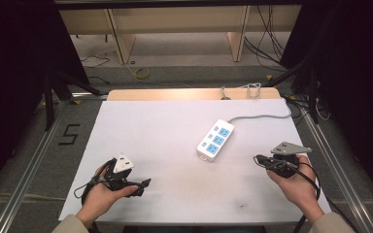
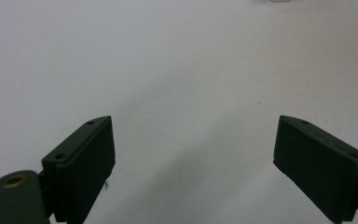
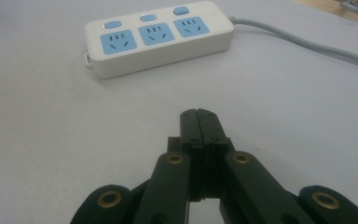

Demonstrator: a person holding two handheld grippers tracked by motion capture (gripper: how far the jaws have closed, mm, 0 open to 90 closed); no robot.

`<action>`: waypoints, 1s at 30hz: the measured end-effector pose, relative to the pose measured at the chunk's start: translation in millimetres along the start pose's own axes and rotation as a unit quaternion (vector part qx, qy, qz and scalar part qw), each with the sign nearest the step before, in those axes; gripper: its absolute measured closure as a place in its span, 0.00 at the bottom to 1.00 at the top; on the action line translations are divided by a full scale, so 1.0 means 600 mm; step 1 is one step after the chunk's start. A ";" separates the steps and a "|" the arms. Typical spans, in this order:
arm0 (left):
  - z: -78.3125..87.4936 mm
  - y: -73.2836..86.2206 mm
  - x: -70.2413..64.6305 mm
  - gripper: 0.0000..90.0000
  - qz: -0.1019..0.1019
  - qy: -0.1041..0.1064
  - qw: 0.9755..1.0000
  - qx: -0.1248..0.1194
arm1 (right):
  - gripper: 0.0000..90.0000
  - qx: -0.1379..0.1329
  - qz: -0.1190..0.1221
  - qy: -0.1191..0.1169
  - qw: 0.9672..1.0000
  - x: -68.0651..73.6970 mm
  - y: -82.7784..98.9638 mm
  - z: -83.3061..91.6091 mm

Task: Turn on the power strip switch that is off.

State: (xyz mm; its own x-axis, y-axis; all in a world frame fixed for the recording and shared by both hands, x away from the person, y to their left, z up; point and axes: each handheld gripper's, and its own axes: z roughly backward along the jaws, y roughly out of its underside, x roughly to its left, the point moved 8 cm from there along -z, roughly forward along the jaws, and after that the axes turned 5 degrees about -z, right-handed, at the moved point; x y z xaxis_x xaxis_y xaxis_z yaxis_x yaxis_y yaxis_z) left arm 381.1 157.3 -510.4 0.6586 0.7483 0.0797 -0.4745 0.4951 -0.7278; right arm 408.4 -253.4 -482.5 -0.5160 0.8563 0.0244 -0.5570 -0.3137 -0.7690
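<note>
Right gripper [image 3: 200,114], jaws pressed together and empty, points at the power strip [image 3: 158,37] lying mid-table just ahead; it should likely advance slowly and squarely toward a switch.

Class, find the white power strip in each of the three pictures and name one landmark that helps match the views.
High view: power strip right of centre on the white table.
Left gripper view: not in it.
Right gripper view: power strip at the top, beyond the shut jaws.
Shared landmark: its grey cable.

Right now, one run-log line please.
left gripper: open, empty | right gripper: shut, empty | power strip: untouched on table
</note>
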 end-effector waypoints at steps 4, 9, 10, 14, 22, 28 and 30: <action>0.000 0.000 0.000 0.14 0.000 0.000 1.000 0.001 | 1.00 0.001 -0.002 -0.001 1.000 0.000 -0.002 -0.002; -0.001 0.000 -0.001 0.14 -0.001 0.000 1.000 0.002 | 1.00 0.001 -0.006 -0.002 1.000 -0.001 -0.006 -0.004; -0.001 0.000 -0.001 0.14 -0.001 0.000 1.000 0.001 | 1.00 0.001 -0.006 -0.003 1.000 -0.001 -0.006 -0.005; -0.001 0.000 0.000 0.14 -0.001 0.000 1.000 0.002 | 1.00 0.002 -0.006 -0.003 1.000 -0.001 -0.009 -0.008; -0.001 0.000 0.000 0.14 0.001 -0.001 1.000 0.003 | 1.00 0.001 -0.006 -0.005 1.000 0.003 -0.017 -0.013; -0.001 0.000 -0.001 0.14 0.000 0.001 1.000 0.004 | 1.00 0.001 -0.007 -0.006 1.000 0.003 -0.021 -0.017; -0.002 -0.001 -0.001 0.14 0.001 0.000 1.000 0.003 | 1.00 0.001 -0.006 -0.006 1.000 0.004 -0.022 -0.018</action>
State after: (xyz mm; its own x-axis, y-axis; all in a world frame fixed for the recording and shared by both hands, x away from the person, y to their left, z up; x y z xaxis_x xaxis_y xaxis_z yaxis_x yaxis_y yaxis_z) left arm 381.6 156.5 -510.9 0.6580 0.7490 0.0777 -0.4792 0.4961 -0.7241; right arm 421.7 -243.0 -479.4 -0.5173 0.8548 0.0414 -0.5646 -0.3046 -0.7671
